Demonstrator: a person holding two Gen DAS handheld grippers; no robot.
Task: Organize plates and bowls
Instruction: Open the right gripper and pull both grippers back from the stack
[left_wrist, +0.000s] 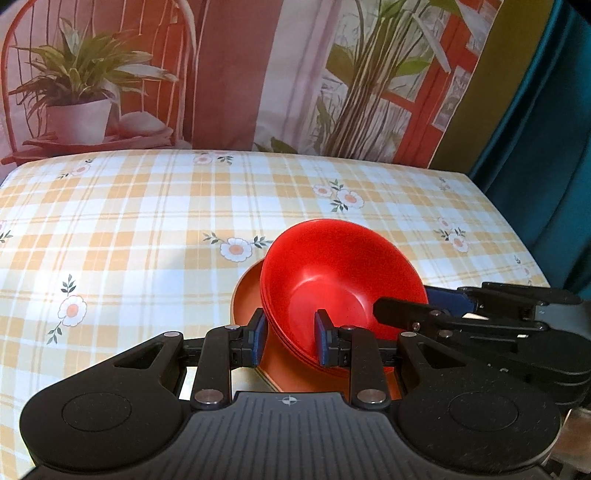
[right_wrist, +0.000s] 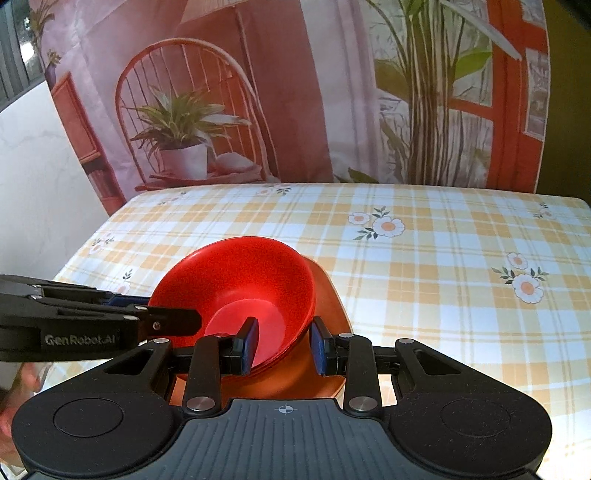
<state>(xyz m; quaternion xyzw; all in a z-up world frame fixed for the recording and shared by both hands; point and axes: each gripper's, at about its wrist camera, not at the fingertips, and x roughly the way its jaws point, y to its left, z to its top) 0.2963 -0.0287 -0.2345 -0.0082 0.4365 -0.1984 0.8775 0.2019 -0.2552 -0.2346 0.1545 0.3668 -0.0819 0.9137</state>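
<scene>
Here, nested red bowls (left_wrist: 343, 291) tilted on orange plate (left_wrist: 245, 295), both grippers' half-open jaws straddling their rim.

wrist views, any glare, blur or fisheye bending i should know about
Left wrist view: sharp; soft sheen inside the red bowls, and the tablecloth edge bows from fisheye distortion. Right wrist view: sharp too; the bowls' floor shows a pale highlight, corners vignette dark, and the backdrop curves.

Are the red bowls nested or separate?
Nested: the red bowls show stacked rims between both grippers' fingers, over an orange plate.
</scene>
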